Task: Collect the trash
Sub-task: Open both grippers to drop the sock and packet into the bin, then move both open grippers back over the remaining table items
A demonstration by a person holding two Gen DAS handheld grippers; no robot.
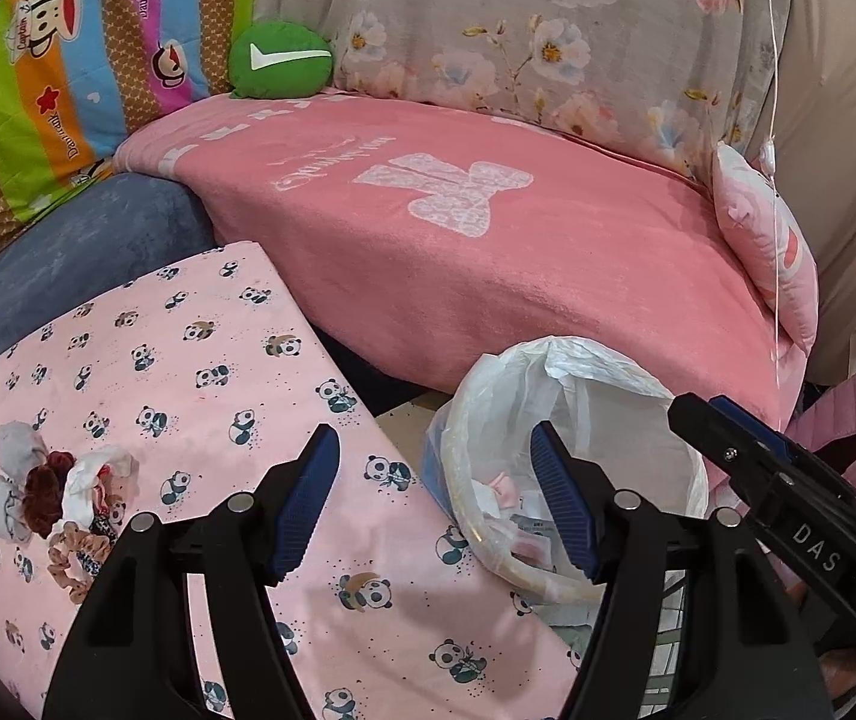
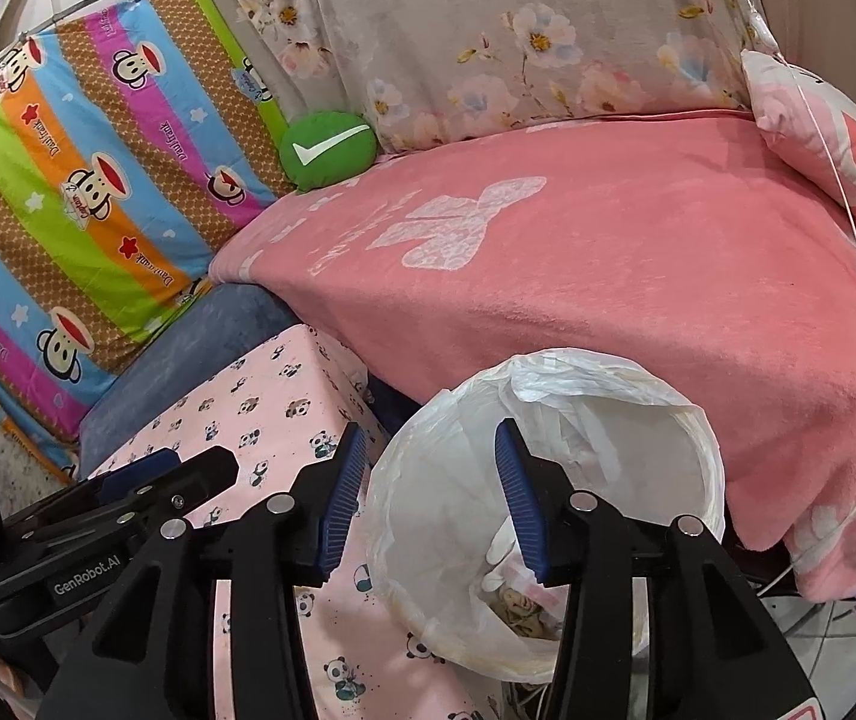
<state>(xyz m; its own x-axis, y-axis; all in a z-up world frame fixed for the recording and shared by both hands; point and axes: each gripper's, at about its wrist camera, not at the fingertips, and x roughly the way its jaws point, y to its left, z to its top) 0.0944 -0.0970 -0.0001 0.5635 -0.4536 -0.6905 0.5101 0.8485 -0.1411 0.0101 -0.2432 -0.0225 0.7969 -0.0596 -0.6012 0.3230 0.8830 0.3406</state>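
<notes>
While both grippers hover with jaws apart and nothing between them, one bin (image 2: 547,510) lined with a white bag (image 2: 595,384) stands on the floor between a panda-print pad (image 2: 284,396) and a pink blanket (image 2: 607,276). Seen from the right wrist, the bin's mouth lies directly under the right gripper (image 2: 428,498), its right finger (image 2: 523,504) over the opening, and crumpled scraps (image 2: 517,606) sit at the bottom. From the left wrist, the left gripper (image 1: 433,498) hangs over the pad's edge with the bin just to its right, its right finger (image 1: 562,504) overlapping the rim, and paper scraps (image 1: 517,516) show inside. Only that view shows one heap of trash (image 1: 62,504) left on the pad, white tissues mixed with brown and patterned scrunchie-like pieces, well to the left of the left gripper. Each view catches the other gripper at its edge. One green cushion (image 2: 329,147) with a white tick rests behind the blanket, beside a striped monkey-print quilt (image 2: 98,192) and a floral cloth (image 2: 487,30)
</notes>
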